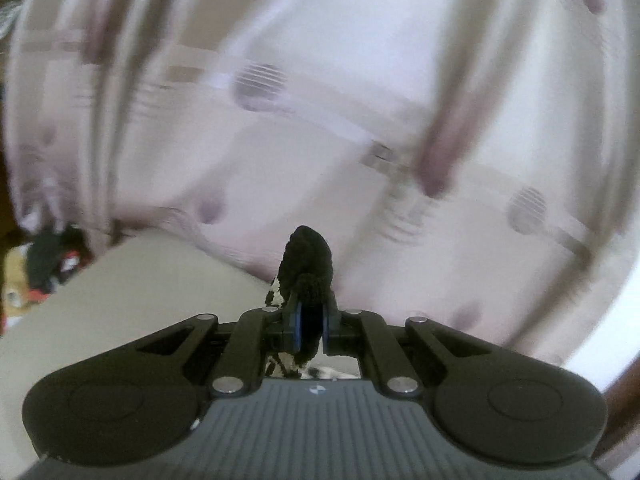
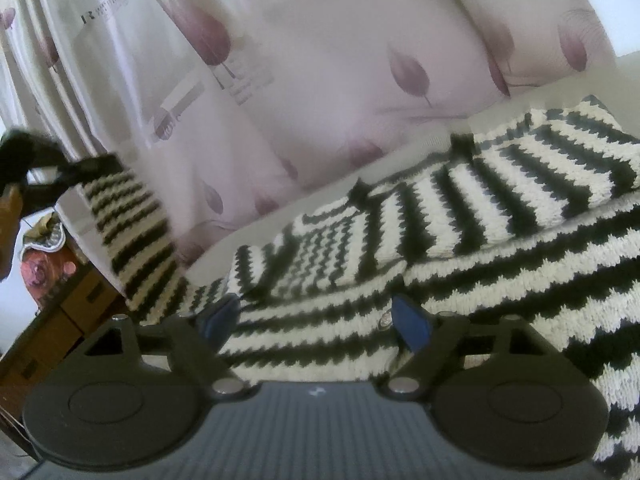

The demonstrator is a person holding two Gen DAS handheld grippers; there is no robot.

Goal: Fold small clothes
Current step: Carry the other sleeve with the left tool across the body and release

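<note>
A black-and-white striped knit sweater [image 2: 460,248] lies on a pale surface [image 2: 320,200]. One sleeve [image 2: 132,236] is lifted up at the left, held at its black cuff by my left gripper [image 2: 24,160]. In the left wrist view my left gripper [image 1: 311,316] is shut on that black cuff [image 1: 306,264], which sticks up between the blue pads. My right gripper [image 2: 316,320] is open, with its blue pads [image 2: 412,324] spread just above the sweater's body and nothing between them.
A pinkish curtain with purple leaf prints [image 2: 280,80] hangs behind the surface and fills the left wrist view [image 1: 320,100], blurred. Wooden drawers [image 2: 60,320] stand low at the left. Dark clutter [image 1: 48,260] lies beyond the surface's left edge [image 1: 120,280].
</note>
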